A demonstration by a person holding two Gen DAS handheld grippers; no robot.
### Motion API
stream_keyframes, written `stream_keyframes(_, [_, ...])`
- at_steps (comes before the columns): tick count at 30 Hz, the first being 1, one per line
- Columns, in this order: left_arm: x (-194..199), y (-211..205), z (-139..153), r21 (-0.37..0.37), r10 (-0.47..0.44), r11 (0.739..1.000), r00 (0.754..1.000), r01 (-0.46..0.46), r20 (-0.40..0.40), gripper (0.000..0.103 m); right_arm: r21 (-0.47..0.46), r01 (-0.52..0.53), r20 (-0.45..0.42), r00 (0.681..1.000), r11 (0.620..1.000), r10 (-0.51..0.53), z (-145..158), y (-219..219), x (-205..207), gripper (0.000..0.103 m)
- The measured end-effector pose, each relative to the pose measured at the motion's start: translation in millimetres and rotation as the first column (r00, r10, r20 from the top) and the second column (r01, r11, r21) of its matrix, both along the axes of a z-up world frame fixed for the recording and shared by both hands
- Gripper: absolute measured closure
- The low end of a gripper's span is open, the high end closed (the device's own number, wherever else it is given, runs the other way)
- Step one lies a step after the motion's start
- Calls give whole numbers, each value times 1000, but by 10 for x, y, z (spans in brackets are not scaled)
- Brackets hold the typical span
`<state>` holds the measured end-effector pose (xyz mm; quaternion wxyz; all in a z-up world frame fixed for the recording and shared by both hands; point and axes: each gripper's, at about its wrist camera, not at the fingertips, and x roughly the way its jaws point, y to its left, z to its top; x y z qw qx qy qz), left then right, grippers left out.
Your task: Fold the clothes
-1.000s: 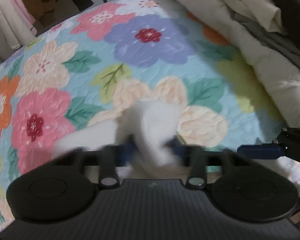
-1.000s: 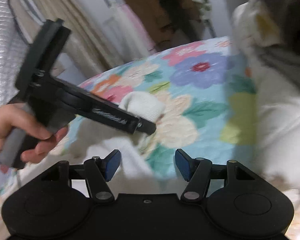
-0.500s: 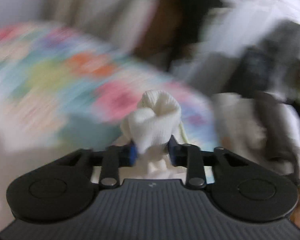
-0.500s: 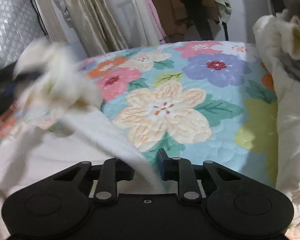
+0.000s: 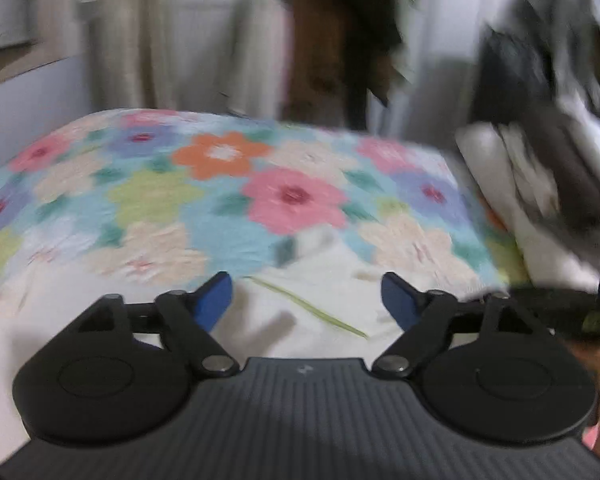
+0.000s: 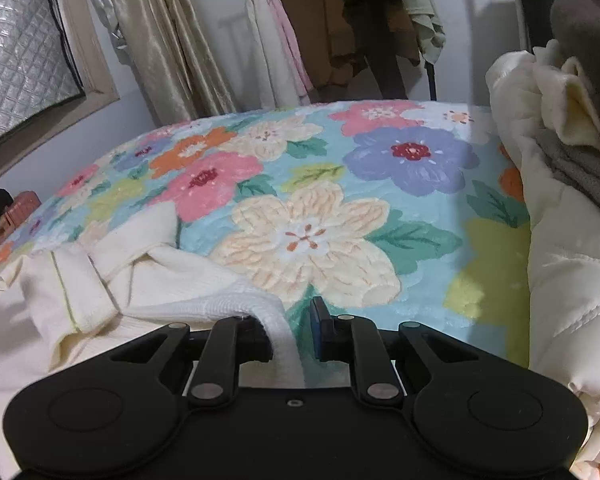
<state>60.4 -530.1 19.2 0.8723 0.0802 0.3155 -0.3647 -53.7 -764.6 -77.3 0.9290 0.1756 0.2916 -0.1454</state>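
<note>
Cream knit garment: soft, light, floppy; best taken by its edges. Right gripper pinches a fold; left gripper, jaws just spread, holds nothing.

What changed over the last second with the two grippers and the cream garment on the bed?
The left gripper swung the bunched sleeve across, its jaws have just been opening, and the cream garment now lies free below them. The right gripper has been closing and now pinches the ribbed white edge. The floral quilt and the bedding pile stayed put.
</note>
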Motion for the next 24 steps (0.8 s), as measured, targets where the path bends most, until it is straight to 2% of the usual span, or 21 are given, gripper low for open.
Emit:
stream_keyframes(4, [54,-430,-227,139,-110,983,992,117,-58,15,5,-2,8,1000,1000,2,2,-9,-6,84])
stream_keyframes(8, [80,-655,-569,261,-147,955,989,140,10,14,-3,-9,-3,1000,1000,9,-18,-3,2,84])
stream_keyframes(10, [111,-683,-673,303,-131,947,990,109,55,28,1,-12,6,1000,1000,12,-21,-13,-5,84])
stream_keyframes(11, [188,-661,-671,305,-122,947,990,97,65,36,3,-14,11,1000,1000,14,-22,-18,-9,84])
stream_keyframes(13, [348,-599,-616,287,-88,956,993,63,75,43,6,-17,21,1000,1000,17,-25,-25,-13,84])
stream_keyframes(14, [460,-541,-545,256,-57,966,997,40,59,61,9,-14,23,1000,1000,14,-29,-29,-8,84])
stream_keyframes(15, [573,-483,-473,225,-26,974,999,16,41,85,12,-13,21,1000,1000,12,-38,-34,2,84])
stream_keyframes(17, [771,-418,-367,202,-4,979,1000,0,18,90,19,-9,17,1000,1000,9,-55,-43,23,84])
stream_keyframes(21, [1031,-319,-78,158,29,987,998,-38,59,91,19,-12,23,1000,1000,11,-62,-49,24,84])
stream_keyframes(24, [1285,-240,224,67,73,995,997,-74,12,92,28,-12,30,999,1000,11,-69,-65,16,84])
